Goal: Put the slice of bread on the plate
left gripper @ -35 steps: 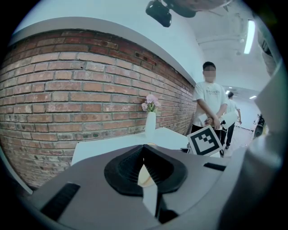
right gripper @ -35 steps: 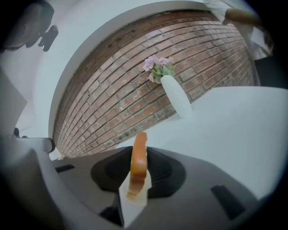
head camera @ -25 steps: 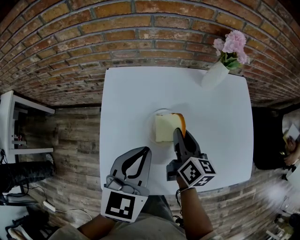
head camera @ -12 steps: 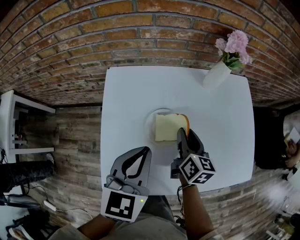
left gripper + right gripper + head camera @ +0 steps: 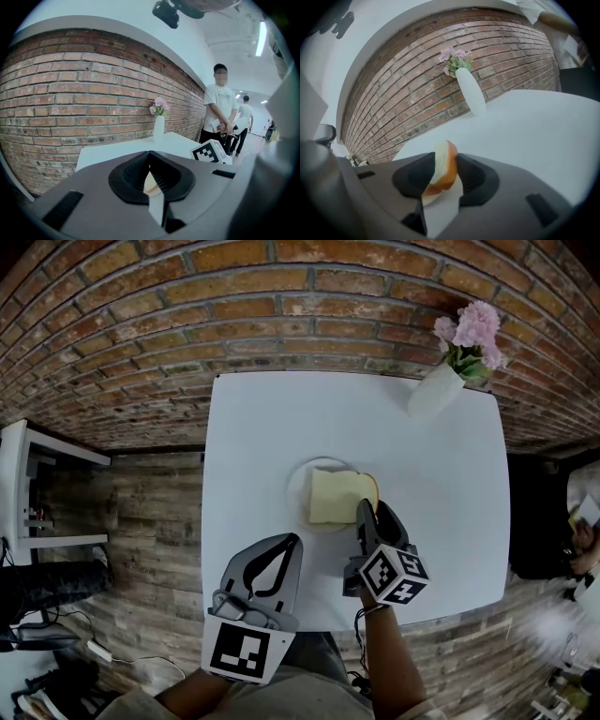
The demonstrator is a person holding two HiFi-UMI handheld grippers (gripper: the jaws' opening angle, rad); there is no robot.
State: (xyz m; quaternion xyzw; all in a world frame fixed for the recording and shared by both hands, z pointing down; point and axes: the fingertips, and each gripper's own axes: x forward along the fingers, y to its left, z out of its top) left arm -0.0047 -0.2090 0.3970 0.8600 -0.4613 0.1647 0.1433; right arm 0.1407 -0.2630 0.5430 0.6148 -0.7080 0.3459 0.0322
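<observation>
The slice of bread lies flat on the white plate at the middle of the frame, pale face up, its brown crust along the right edge. The right gripper sits at the slice's lower right corner. Its jaws have just been opening and now stand wide, with the crust edge of the bread between them but, as far as I can see, not pinched.

The left gripper hovers lower left of the plate, jaws together on nothing. Further off, the white table carries a vase of pink flowers at the upper right, against the brick wall.

To my eye this is the letting-go step, with the placing as good as done. What's left is to draw the right gripper back toward the bottom of the frame, straight and gently, so a jaw doesn't catch the crust and drag the slice off the plate.
</observation>
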